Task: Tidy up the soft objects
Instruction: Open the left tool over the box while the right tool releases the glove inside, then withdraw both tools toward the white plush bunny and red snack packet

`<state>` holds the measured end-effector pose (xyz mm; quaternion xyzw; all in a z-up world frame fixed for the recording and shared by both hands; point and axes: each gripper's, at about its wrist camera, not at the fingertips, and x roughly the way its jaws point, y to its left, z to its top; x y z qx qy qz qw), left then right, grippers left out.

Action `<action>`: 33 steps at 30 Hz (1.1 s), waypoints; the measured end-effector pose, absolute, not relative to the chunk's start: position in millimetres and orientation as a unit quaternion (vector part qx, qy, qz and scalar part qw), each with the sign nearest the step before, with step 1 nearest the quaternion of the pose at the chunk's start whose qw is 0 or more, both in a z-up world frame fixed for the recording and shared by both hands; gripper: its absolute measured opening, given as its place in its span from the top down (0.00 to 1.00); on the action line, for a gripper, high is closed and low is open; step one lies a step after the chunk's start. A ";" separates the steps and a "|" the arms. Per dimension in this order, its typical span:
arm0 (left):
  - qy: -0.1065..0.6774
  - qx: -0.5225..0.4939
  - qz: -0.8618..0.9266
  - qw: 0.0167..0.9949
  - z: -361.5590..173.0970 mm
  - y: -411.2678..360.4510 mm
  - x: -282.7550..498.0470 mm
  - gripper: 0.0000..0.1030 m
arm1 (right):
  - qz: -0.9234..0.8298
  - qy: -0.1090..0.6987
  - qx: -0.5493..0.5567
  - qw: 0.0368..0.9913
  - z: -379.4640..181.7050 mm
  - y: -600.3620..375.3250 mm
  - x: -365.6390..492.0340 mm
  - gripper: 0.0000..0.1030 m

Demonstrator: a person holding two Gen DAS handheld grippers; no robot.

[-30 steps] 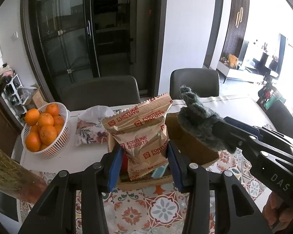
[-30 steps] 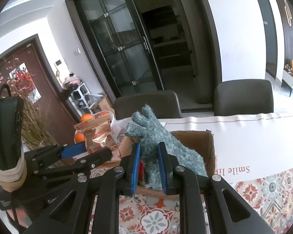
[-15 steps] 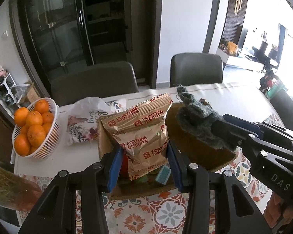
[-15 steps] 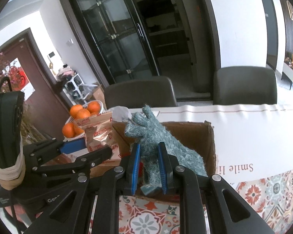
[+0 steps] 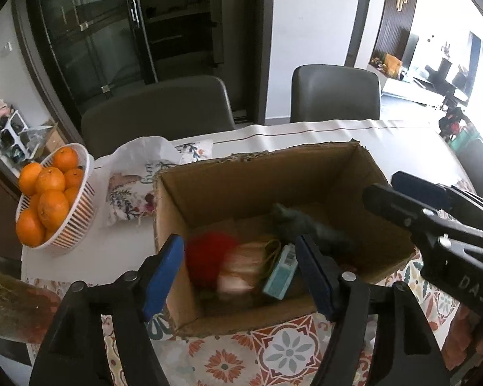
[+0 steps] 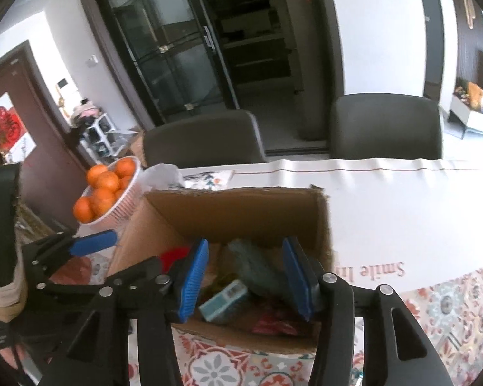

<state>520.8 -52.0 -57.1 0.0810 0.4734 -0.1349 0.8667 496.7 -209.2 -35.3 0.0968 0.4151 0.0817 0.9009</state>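
Both grippers hang over the open cardboard box [image 5: 183, 212], and neither has anything between its fingers. The left gripper [image 5: 240, 273] stands with its blue pads spread wide above the box's near wall; just beyond and below them, down in the box, lie the blurred biscuit packet [image 5: 241, 267], a red fuzzy thing [image 5: 209, 254] to its left and a small teal carton [image 5: 280, 273] leaning at its right. The grey-green knit glove [image 5: 306, 225] lies on the box floor further in, toward the right side — clear of the left pads and below the tip of the right gripper, which enters that view from the right edge. In the right wrist view the right gripper [image 6: 246, 281] is likewise spread apart, and the glove [image 6: 257, 267] shows between and beneath its pads, not touched by either, with the teal carton [image 6: 223, 299] just below it. On the table left of the box sit a floral-printed cloth [image 5: 135, 189] and a white basket [image 5: 71, 228] of oranges [image 5: 46, 193].
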 end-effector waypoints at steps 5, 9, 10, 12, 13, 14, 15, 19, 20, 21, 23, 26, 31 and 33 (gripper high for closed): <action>0.473 0.074 -0.123 0.869 -50.0 -49.2 508.9 0.26 | 0.062 0.420 0.106 0.899 -31.6 -218.0 485.0 0.45; 0.471 0.068 -0.116 0.872 -42.2 -46.8 491.8 0.25 | 0.047 0.420 0.107 0.900 -24.1 -221.8 469.6 0.37; 0.470 0.067 -0.115 0.873 -40.3 -46.6 488.5 0.25 | 0.045 0.419 0.107 0.900 -21.9 -222.7 464.9 0.37; 0.468 0.063 -0.114 0.874 -36.0 -45.6 480.2 0.25 | 0.041 0.418 0.101 0.902 -16.9 -222.7 455.6 0.36; 0.467 0.060 -0.112 0.875 -34.0 -44.4 476.2 0.24 | 0.039 0.418 0.100 0.902 -15.4 -222.2 453.7 0.35; 0.466 0.057 -0.110 0.876 -31.9 -42.8 471.5 0.24 | 0.036 0.417 0.097 0.903 -13.4 -222.2 448.9 0.33; 0.465 0.056 -0.108 0.877 -29.9 -41.6 467.3 0.24 | 0.033 0.415 0.093 0.904 -11.4 -222.0 444.2 0.32; 0.460 0.055 -0.095 0.881 -23.0 -36.6 447.8 0.22 | 0.034 0.413 0.088 0.906 -6.0 -220.7 430.1 0.32; 0.459 0.053 -0.093 0.882 -21.9 -34.9 443.2 0.22 | 0.035 0.412 0.089 0.906 -5.1 -220.3 425.8 0.32; 0.459 0.053 -0.089 0.882 -21.1 -33.6 438.7 0.22 | 0.036 0.413 0.089 0.906 -4.5 -219.7 421.5 0.32; 0.459 0.048 -0.086 0.883 -20.1 -31.0 431.4 0.22 | 0.039 0.413 0.091 0.905 -4.4 -219.2 413.4 0.32; 0.462 0.040 -0.079 0.882 -19.8 -26.7 417.3 0.22 | 0.042 0.414 0.093 0.904 -3.7 -217.0 404.4 0.32; 0.466 0.032 -0.062 0.882 -22.6 -20.7 397.0 0.22 | 0.044 0.415 0.093 0.904 -7.0 -214.9 385.4 0.32; 0.467 0.031 -0.057 0.882 -24.5 -19.5 390.2 0.22 | 0.045 0.416 0.093 0.904 -8.3 -213.9 379.3 0.32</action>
